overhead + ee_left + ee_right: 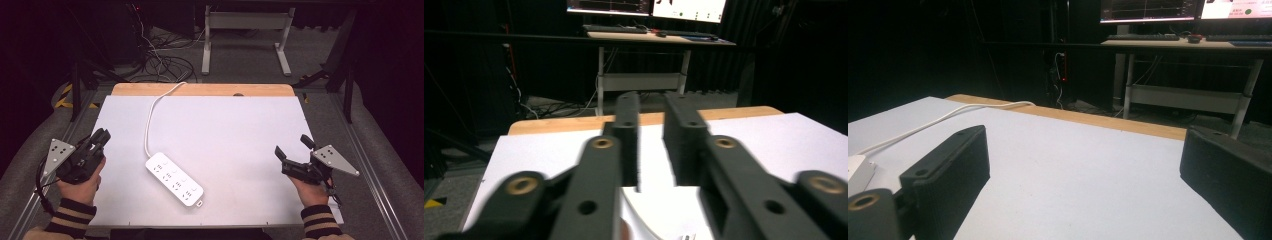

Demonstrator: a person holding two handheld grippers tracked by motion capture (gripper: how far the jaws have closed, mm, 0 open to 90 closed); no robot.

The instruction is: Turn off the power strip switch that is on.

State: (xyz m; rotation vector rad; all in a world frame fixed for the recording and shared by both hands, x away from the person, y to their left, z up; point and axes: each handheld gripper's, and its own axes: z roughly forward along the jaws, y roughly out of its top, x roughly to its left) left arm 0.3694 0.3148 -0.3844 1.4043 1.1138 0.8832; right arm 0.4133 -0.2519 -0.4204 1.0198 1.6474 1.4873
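Note:
A white power strip (174, 179) lies slantwise on the white sheet, a little left of the middle. Its white cable (149, 120) runs off over the table's far edge. My left gripper (101, 135) is held at the sheet's left edge, well apart from the strip. In the left gripper view its jaws stand almost together around a narrow gap (651, 107), with nothing in it. My right gripper (292, 146) rests near the right edge, open wide and empty. In the right gripper view (1085, 140) the strip's end (855, 172) and its cable (948, 117) show at the left.
The white sheet (240, 130) covers a wooden table whose far edge (200, 90) shows bare. Beyond it stand a white desk frame (245, 35) and tangled cables on the floor (160, 60). A desk with monitors (649, 7) stands farther back.

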